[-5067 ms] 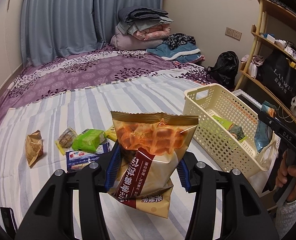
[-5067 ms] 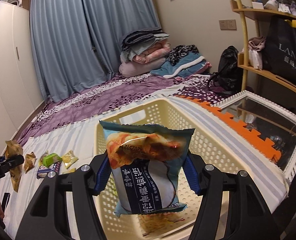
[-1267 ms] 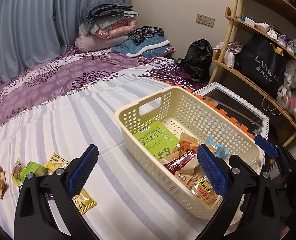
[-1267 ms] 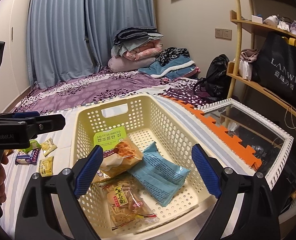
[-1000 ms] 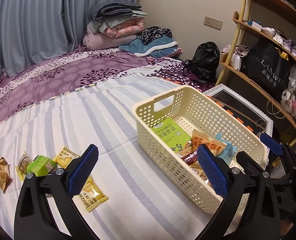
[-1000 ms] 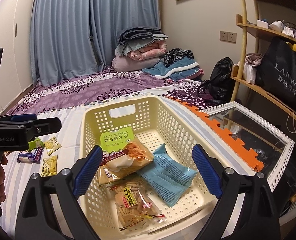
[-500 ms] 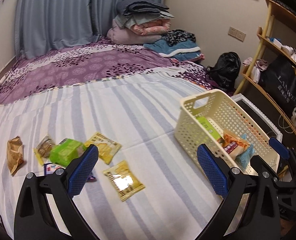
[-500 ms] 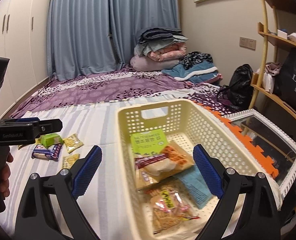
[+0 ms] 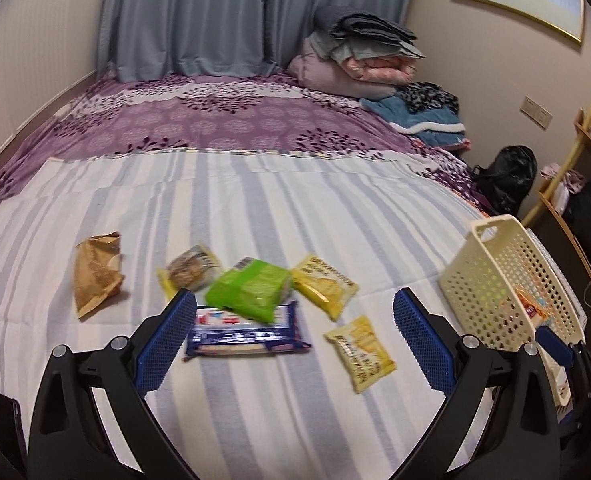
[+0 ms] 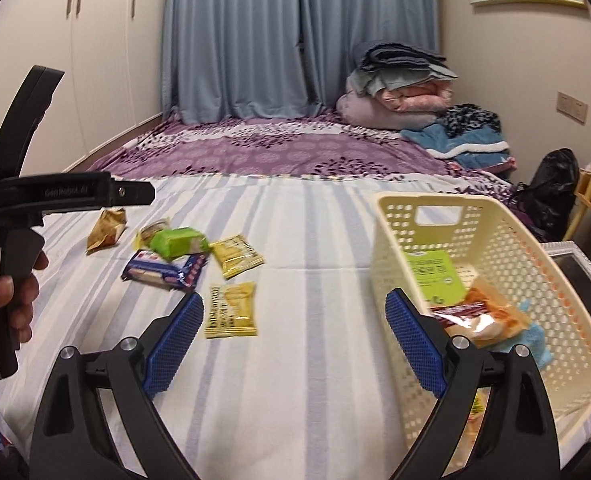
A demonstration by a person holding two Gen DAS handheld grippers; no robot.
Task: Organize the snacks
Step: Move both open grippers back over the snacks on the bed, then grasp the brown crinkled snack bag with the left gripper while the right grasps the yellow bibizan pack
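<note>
Swung off the basket (image 9: 507,276), both empty tools, left (image 9: 295,338) and right (image 10: 295,338), gape; snacks (image 9: 251,290) blurred.

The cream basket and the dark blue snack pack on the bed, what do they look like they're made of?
The cream basket: most likely molded plastic with a matte finish. Its walls are stiff, pierced by even rows of holes, with a cut-out handle slot.

The dark blue snack pack: probably thin plastic film, glossy. It catches light along its wrinkles and has crimped ends. What is inside cannot be seen.
</note>
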